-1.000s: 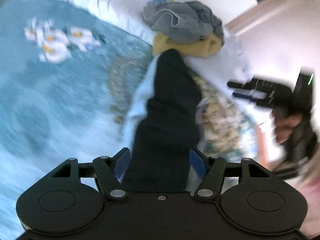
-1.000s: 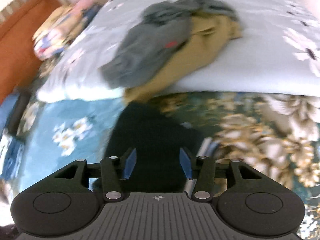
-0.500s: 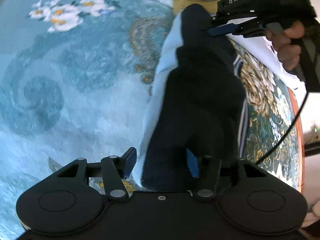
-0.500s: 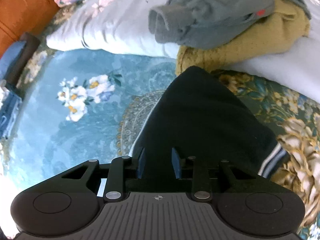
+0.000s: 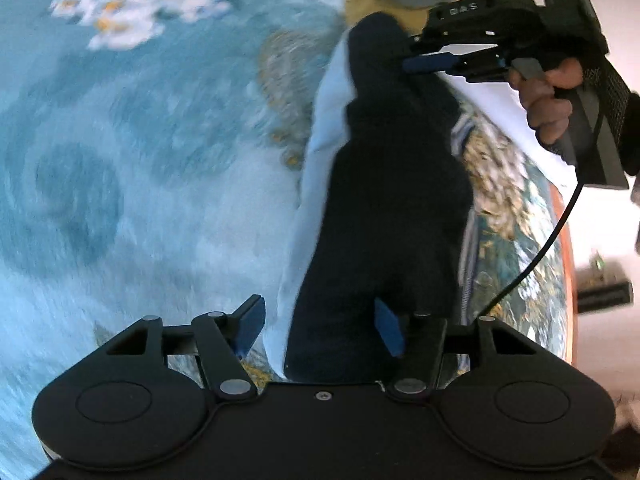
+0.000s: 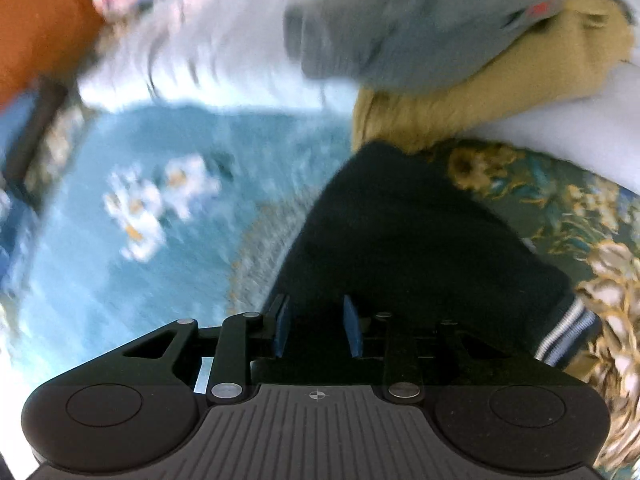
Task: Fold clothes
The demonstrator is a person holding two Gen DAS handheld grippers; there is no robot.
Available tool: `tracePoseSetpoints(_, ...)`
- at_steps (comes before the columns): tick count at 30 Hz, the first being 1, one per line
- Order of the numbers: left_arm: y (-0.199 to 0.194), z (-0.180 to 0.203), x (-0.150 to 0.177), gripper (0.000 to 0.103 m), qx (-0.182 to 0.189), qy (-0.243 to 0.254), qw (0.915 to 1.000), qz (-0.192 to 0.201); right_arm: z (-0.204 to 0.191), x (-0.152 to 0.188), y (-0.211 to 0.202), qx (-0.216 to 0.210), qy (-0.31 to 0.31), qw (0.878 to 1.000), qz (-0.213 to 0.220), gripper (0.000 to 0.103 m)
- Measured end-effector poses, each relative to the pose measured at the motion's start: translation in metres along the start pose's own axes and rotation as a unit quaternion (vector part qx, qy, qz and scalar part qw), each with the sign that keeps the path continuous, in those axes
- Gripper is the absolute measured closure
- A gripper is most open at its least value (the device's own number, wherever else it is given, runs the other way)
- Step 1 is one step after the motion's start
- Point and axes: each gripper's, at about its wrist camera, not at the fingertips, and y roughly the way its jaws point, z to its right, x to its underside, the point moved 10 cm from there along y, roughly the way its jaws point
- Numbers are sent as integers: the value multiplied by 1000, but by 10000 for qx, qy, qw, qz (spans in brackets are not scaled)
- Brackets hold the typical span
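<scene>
A dark navy garment (image 5: 384, 208) with a light blue edge and a striped cuff (image 6: 568, 332) lies stretched on the blue floral bedspread (image 5: 120, 160). My left gripper (image 5: 316, 324) is open, its jaws wide apart over the garment's near end. My right gripper (image 6: 316, 324) has its jaws drawn close on the garment (image 6: 408, 240). In the left wrist view the right gripper (image 5: 424, 62) pinches the garment's far end.
A grey garment (image 6: 420, 12) lies on a mustard yellow one (image 6: 500, 92) on a white quilt (image 6: 224, 52) just beyond the dark garment. An orange headboard (image 6: 40, 20) and a colourful pillow are at far left. A cable (image 5: 544, 248) hangs from the right gripper.
The right gripper came down onto the garment's far end and closed on it. The left gripper stayed open over the near end. Both views are blurred by motion.
</scene>
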Motion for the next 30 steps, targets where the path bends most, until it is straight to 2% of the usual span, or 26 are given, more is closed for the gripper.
tracePoseSetpoints(2,-14,0,-15,46,76,110,9999,64,7,4,-31,-119,376,9981,471,76)
tracePoseSetpoints(4,-27,-2,-32,45,137,205,9996,132,20,18,-67,-200,924,9906,993,74)
tracePoseSetpoints(6,-37,-7,-57,43,156,224,9994,211,37,46,-96,-162,1615,9756,1482,54)
tracePoseSetpoints(8,-41,-9,-84,41,179,255,9992,247,53,91,-115,-147,2480,9514,1820,52)
tracePoseSetpoints(10,-38,-4,-117,36,313,409,9984,249,61,145,-119,-277,3388,9194,1978,52)
tracePoseSetpoints(14,-22,12,-170,30,725,723,9947,132,57,259,-108,-287,4990,8378,2197,42)
tracePoseSetpoints(16,-5,20,-187,30,911,837,9923,-35,48,307,-96,-198,5572,8003,2205,42)
tracePoseSetpoints(19,29,30,-205,30,1035,1055,9884,-358,32,357,-80,-193,6208,7490,2307,41)
tracePoseSetpoints(21,54,33,-210,30,898,1304,9860,-527,22,376,-69,-229,6477,7234,2382,38)
tracePoseSetpoints(24,90,36,-214,30,794,1388,9841,-779,10,388,-57,-357,6713,6965,2509,37)
tracePoseSetpoints(30,136,38,-213,30,945,1178,9835,-995,18,395,-40,-423,6837,6675,2919,36)
